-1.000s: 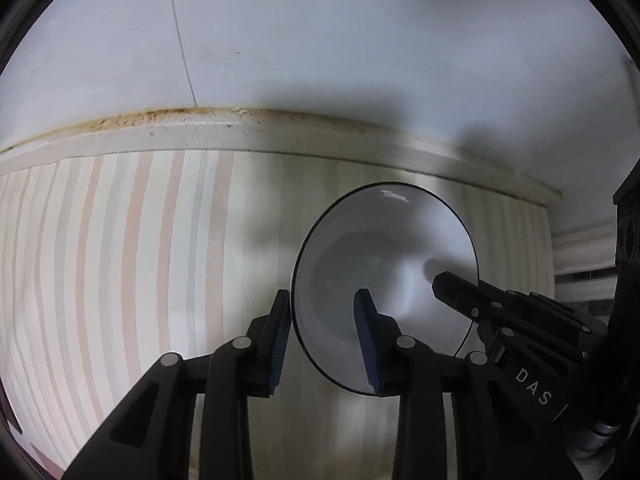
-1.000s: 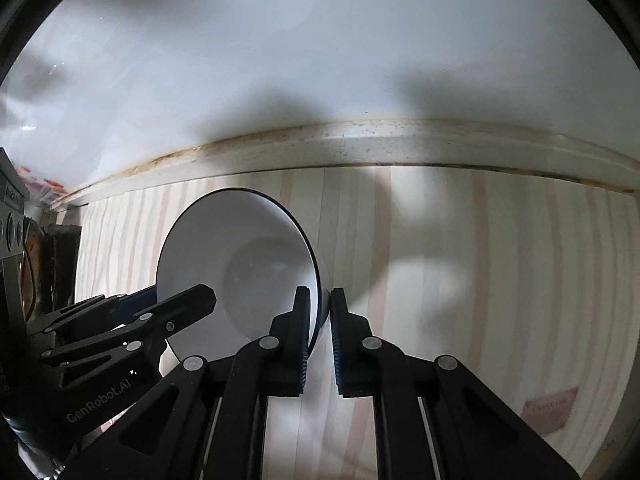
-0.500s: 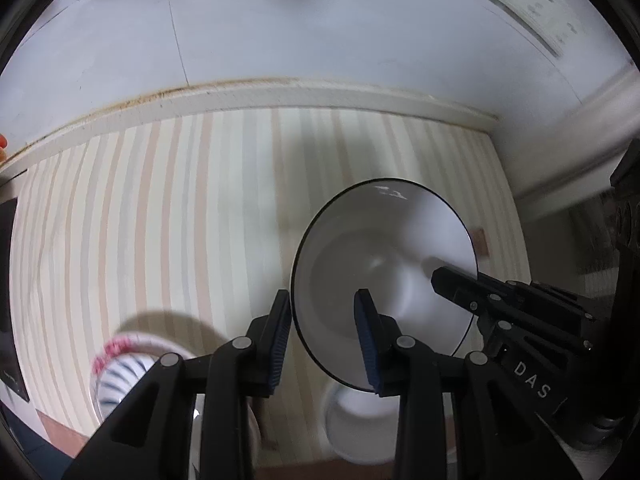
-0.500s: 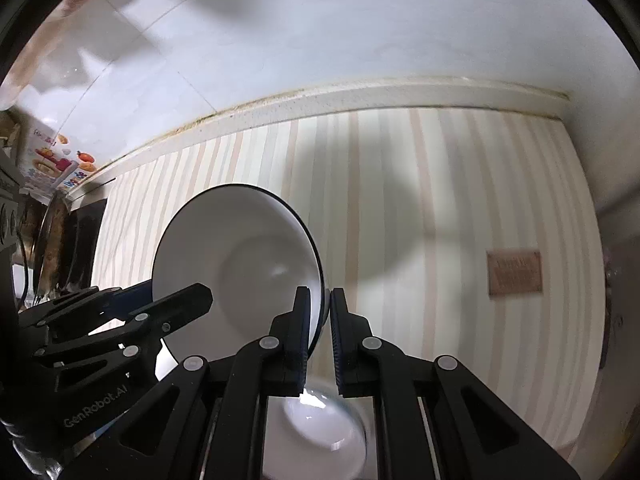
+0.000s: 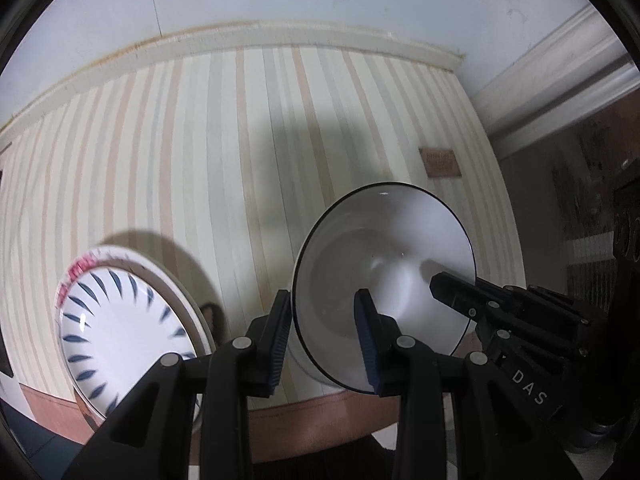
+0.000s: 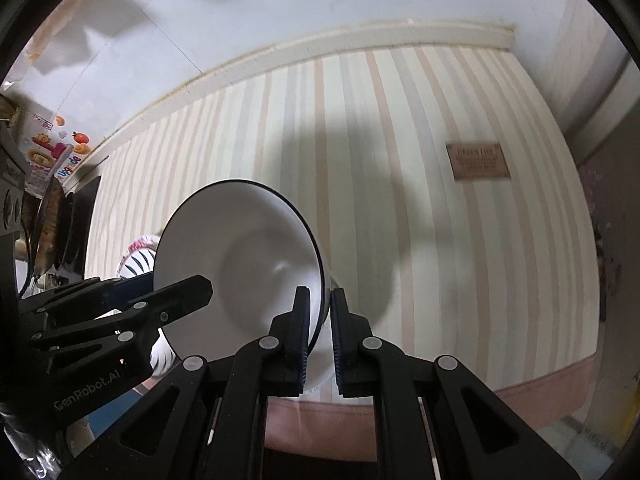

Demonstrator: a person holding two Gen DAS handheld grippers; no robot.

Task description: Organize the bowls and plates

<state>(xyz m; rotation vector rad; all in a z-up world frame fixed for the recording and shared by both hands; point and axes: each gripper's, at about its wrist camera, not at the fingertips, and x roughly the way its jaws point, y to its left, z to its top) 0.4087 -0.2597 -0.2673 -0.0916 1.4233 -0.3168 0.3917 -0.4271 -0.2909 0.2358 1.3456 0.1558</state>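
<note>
A white bowl with a thin dark rim (image 5: 384,264) is held tilted above the striped tabletop (image 5: 224,152). My left gripper (image 5: 324,336) straddles its near rim with a gap between the pads, one finger inside and one outside. My right gripper (image 6: 320,334) is shut on the opposite rim of the same bowl (image 6: 236,260). A white plate with blue leaf marks (image 5: 120,332) lies on a stack at the lower left of the left wrist view. Part of a white dish shows just below the held bowl.
The striped tabletop ends at a brown front edge (image 5: 320,412). A white wall with a moulding (image 5: 280,36) runs along the back. A small brown label (image 6: 478,160) lies on the cloth at the right. A colourful box (image 6: 48,152) and dark cookware stand at the left.
Both grippers have pulled back and up with the bowl, so more of the table shows. The leaf-patterned plate and the table's front edge have come into view.
</note>
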